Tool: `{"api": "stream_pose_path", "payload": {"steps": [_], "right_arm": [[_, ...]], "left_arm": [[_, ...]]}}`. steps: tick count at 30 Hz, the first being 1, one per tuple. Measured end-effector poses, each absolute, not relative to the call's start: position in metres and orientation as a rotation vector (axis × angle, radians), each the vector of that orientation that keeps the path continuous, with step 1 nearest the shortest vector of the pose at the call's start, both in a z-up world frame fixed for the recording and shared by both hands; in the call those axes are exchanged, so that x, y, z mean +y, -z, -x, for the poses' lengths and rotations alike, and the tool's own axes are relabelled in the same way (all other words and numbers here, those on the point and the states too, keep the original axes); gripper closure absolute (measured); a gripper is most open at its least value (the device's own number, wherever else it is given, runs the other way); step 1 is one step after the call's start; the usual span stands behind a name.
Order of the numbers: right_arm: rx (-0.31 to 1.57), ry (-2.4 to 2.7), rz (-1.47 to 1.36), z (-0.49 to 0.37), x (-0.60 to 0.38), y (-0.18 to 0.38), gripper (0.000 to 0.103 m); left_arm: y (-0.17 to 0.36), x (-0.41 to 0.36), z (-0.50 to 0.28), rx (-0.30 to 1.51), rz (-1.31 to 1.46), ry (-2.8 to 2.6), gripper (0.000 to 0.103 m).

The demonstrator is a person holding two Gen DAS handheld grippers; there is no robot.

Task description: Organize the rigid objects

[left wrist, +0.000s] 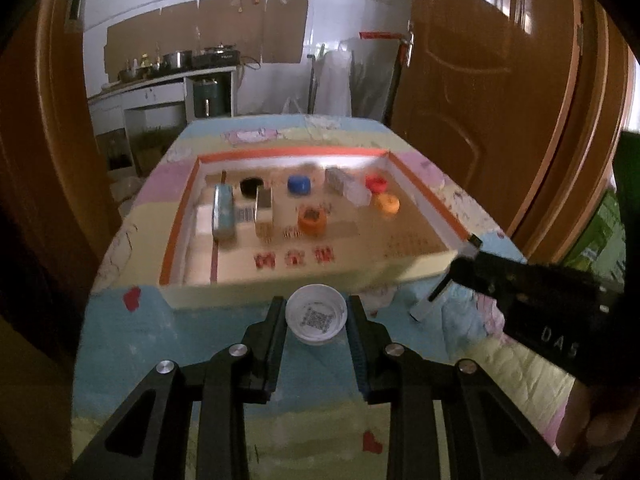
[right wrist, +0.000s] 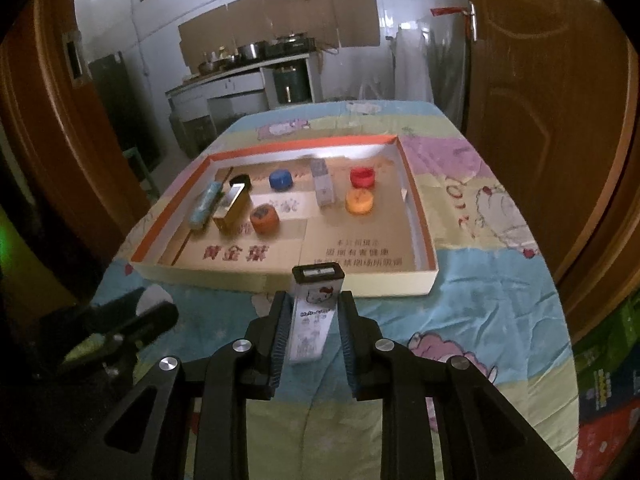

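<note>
A white cap (left wrist: 316,314) is clamped in the left tongs (left wrist: 317,312) just before the tray (right wrist: 416,200); several caps and boxes are already laid inside; a small white box (right wrist: 314,312), clamped in the right tongs (right wrist: 312,322), remains to be placed.

A brown wooden door (right wrist: 560,100) stands open on the right. At the far wall a white kitchen counter (right wrist: 224,84) carries metal pots (right wrist: 250,50), with cardboard sheets (right wrist: 280,16) fixed above. A dark green cylinder (right wrist: 290,84) sits beneath. A cartoon-print cloth (right wrist: 480,300) covers the table.
</note>
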State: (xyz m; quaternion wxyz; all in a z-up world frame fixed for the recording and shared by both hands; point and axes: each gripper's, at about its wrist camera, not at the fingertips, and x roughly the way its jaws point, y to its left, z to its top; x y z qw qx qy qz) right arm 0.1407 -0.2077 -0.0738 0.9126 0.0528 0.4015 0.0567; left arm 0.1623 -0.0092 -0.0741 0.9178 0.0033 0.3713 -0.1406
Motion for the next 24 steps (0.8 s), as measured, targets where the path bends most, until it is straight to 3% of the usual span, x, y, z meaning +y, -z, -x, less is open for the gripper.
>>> {"api": "stream_pose_path", "payload": {"steps": [2,10,14,17,24], "right_arm": [[0.821,-0.118,-0.107,-0.143,-0.209,0.070,0.100],[0.803,-0.176,-0.151,-0.154,-0.219,0.070,0.098],[0.813,-0.164,-0.232,-0.151,-0.236,0.077,0.080],[0.861,-0.170,-0.240,-0.148,-0.238,0.088,0.054],[0.910,-0.149,-0.165,-0.137,-0.235,0.105,0.051]], "left_arm": [[0.068,-0.010,-0.166,0.751,0.003,0.288,0.073],[0.061,-0.009,-0.174,0.733,0.013,0.286,0.073],[0.068,-0.008,-0.175,0.752,0.029,0.287,0.073],[0.071,-0.007,-0.174,0.759,0.028,0.293,0.073],[0.077,-0.004,-0.174,0.775,0.036,0.301,0.073]]}}
